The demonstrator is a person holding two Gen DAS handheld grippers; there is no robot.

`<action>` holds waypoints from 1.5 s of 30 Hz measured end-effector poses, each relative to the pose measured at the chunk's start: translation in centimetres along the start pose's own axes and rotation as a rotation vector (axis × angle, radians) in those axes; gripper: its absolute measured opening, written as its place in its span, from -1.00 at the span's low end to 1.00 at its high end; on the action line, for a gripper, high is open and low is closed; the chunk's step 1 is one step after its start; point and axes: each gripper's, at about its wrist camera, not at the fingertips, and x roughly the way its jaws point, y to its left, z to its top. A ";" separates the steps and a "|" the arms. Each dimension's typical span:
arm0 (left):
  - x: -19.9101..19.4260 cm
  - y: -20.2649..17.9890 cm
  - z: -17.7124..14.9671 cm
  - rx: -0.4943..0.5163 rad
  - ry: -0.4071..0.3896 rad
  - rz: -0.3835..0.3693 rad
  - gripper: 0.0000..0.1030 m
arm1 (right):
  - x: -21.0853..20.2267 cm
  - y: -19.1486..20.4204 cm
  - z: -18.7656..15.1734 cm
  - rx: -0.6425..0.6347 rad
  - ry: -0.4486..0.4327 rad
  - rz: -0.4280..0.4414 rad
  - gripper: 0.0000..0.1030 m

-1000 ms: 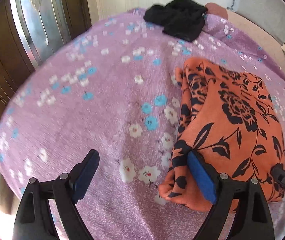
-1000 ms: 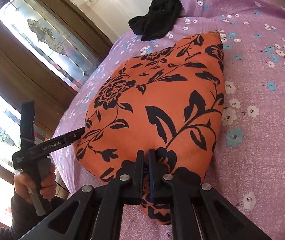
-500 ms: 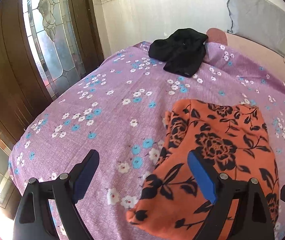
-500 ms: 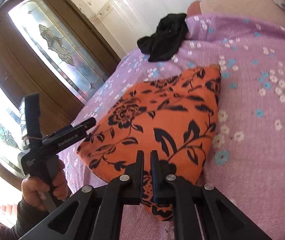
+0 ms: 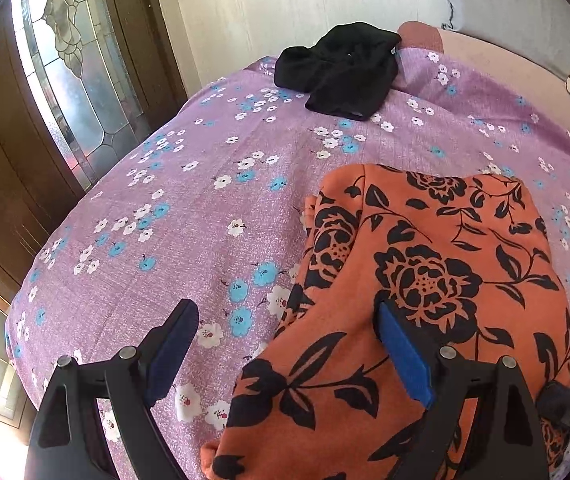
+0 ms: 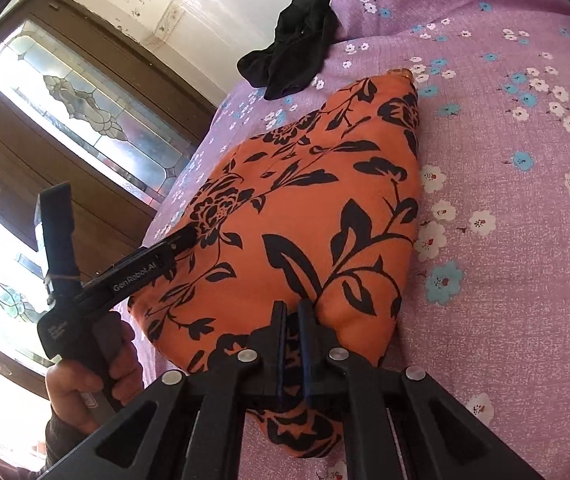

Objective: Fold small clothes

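L side first: left gripper (image 5: 285, 356) is wide open, nothing between its fingers. One pad hangs over bare bedspread (image 5: 189, 216), the other sits over the near-left part of the orange cloth (image 5: 425, 280); can't tell if that pad touches the fabric. In the right wrist view its tip lies at the cloth's left edge.

Middle: the orange floral cloth lies on the bed's near half, close to the near edge, already doubled into a rough block w/ a thick rolled edge on its left. Looks like a fold partly done, not squared up yet.

R side: right gripper (image 6: 291, 344) is pinched closed on the near edge of the orange cloth, fabric bunched between the pads.

Far end: black garment (image 5: 337, 68) heaped by the bed's far edge, well apart, not yet handled.

To do this step well, imo:
- get the left pads around the near-left corner, thru all layers, before any lift
- match height w/ the right so the edge stays straight
- carry the near edge over to the far edge, lay down flat, no dragging
- let go only once corners line up; a thin pinch could shed the lower layer.
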 end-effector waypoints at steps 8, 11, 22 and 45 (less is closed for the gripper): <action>0.3 -0.6 -0.2 0.030 0.008 -0.005 0.77 | 0.2 0.6 -0.1 -0.019 -0.013 -0.017 -0.83; 0.3 -0.8 -0.3 0.037 0.006 -0.003 0.77 | 0.1 0.7 -0.1 -0.021 -0.018 -0.021 -0.83; 0.3 -0.6 -0.5 0.042 0.007 -0.013 0.77 | 0.1 1.0 -0.2 -0.041 -0.040 -0.040 -0.83; 0.8 0.3 -0.8 0.011 0.013 -0.058 0.90 | -1.6 3.5 0.0 -0.112 -0.134 0.035 0.39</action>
